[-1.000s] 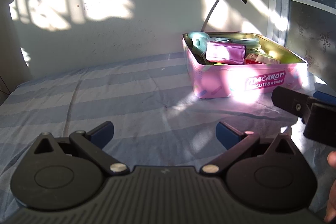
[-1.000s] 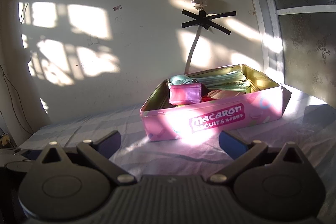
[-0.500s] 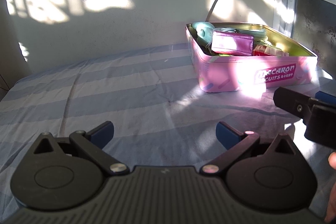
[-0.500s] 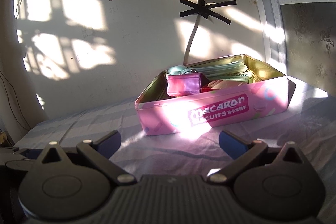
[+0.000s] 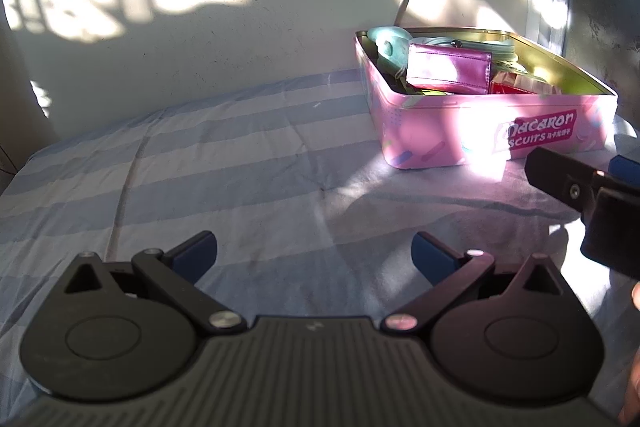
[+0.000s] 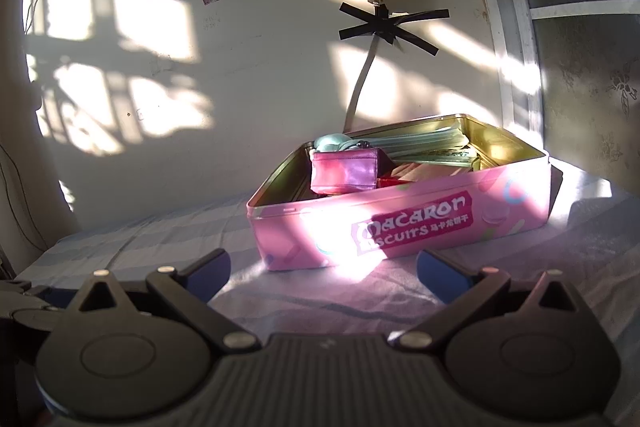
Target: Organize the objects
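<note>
While sunlight falls across it, a pink rectangular "Macaron Biscuits" tin (image 6: 404, 215) sits lidless on the blue-striped bed sheet (image 5: 224, 179).

Both the left gripper (image 5: 314, 255) and the right gripper (image 6: 322, 271) hover with jaws spread wide and empty. Centre right in the right wrist view, the tin holds a shiny purple wallet (image 6: 346, 177), a pale teal rounded object (image 6: 332, 143) and flat packets. Black tape crosses (image 6: 390, 27) pin a cable to the wall above.

Open pink rectangular "Macaron Biscuits" tin (image 6: 404, 223) sits flat on the striped bedsheet near the wall, stuffed with a shiny magenta wallet (image 6: 345, 174), a mint-green thing and packets.
</note>
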